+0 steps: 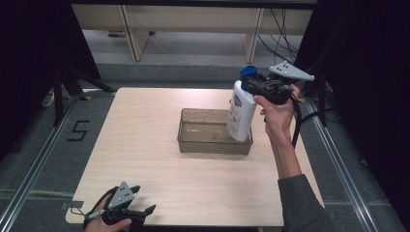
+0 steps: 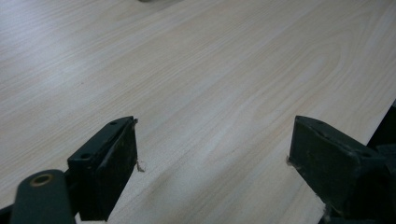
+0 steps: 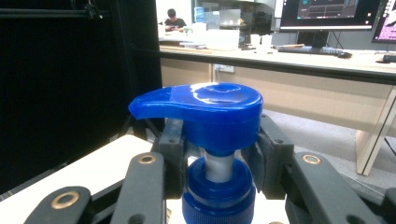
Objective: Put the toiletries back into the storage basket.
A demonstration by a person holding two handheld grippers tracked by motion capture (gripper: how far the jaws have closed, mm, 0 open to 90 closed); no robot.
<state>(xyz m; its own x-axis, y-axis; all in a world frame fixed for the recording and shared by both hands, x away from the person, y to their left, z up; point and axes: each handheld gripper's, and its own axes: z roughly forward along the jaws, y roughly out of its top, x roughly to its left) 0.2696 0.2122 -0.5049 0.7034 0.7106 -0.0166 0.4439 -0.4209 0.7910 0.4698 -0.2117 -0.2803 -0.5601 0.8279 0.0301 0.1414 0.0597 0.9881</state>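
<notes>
A white pump bottle (image 1: 241, 114) with a blue pump head (image 1: 248, 71) hangs tilted over the right end of a clear shallow tray (image 1: 193, 143) at the table's middle. My right gripper (image 1: 257, 86) is shut on the bottle's neck, just under the blue pump head (image 3: 205, 109), with a jaw on each side. The bottle's base sits low, at the tray's right rim. At the table's near left edge my left gripper (image 1: 145, 211) rests low with its jaws wide apart over bare wood (image 2: 210, 84), nothing between them.
The light wooden table (image 1: 145, 135) has dark floor with rails on both sides and a "5" mark (image 1: 78, 130) at the left. Wooden desk legs (image 1: 133, 34) and cables stand behind the far edge. The right forearm (image 1: 290, 164) crosses the table's right side.
</notes>
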